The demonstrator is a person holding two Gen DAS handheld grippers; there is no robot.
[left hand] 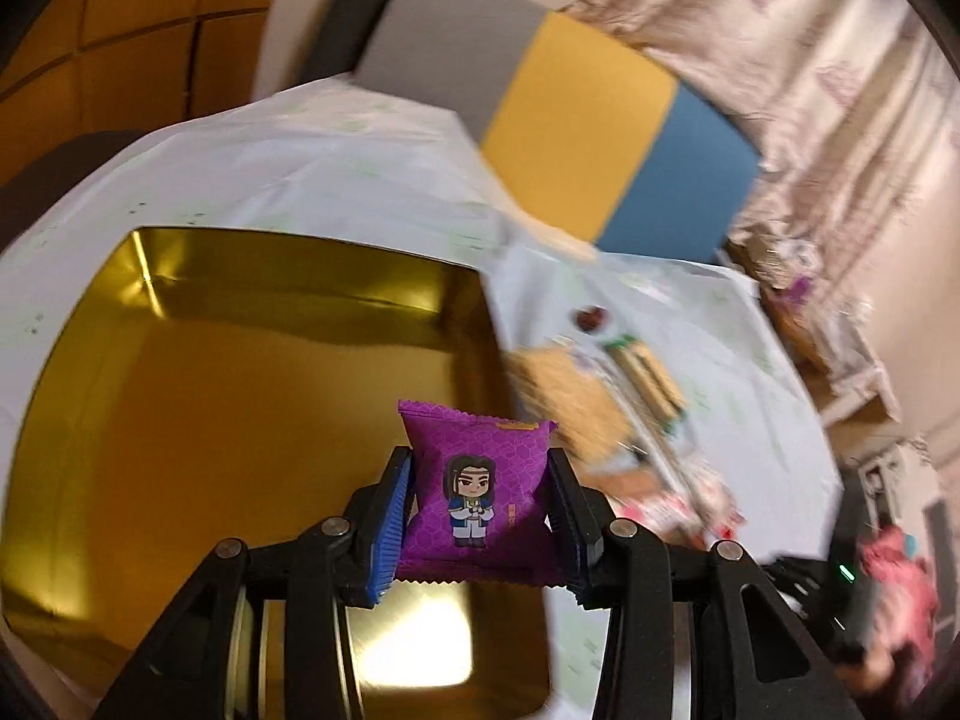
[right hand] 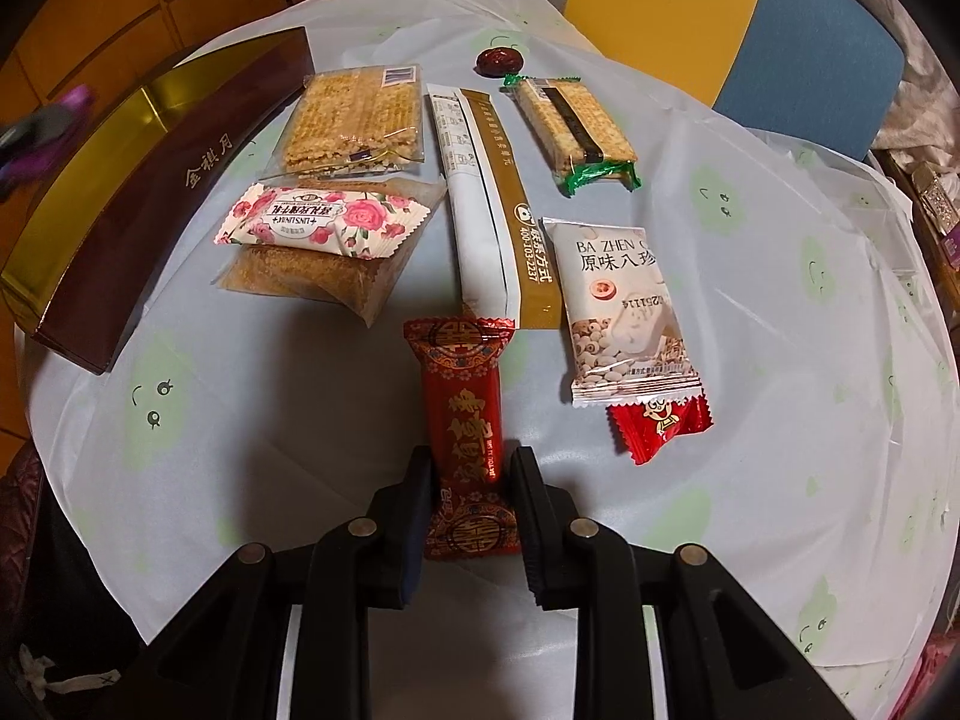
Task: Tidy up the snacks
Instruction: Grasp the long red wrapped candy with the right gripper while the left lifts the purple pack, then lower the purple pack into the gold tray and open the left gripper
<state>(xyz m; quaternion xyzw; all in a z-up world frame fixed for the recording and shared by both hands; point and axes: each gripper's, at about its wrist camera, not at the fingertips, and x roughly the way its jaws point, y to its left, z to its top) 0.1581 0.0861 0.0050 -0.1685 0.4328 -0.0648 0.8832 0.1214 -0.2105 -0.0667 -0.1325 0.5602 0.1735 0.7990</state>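
The left gripper (left hand: 480,516) has its fingers (left hand: 390,531) pinched on a purple snack packet (left hand: 480,498) (cartoon figure facing the camera), held above the gold tin (left hand: 198,396), whose bare floor spreads from 9 to 12 o'clock of the packet; the tin's right wall runs just past the packet at 1 o'clock.

The right gripper (right hand: 474,498) has its fingers (right hand: 531,516) narrowed against the sides of a red candy bar (right hand: 465,426) lying on the surface (right hand: 780,420), the bar pointing to 12 o'clock. Beyond it lie seven more wrapped snacks and one loose red date (right hand: 500,62); one red wrapper (right hand: 660,426) is half tucked under the white packet (right hand: 624,312), so the count is probably right. The tin's brown side (right hand: 174,192) sits at 10 o'clock. Open surface stretches from 3 to 5 o'clock, and at 8 o'clock.
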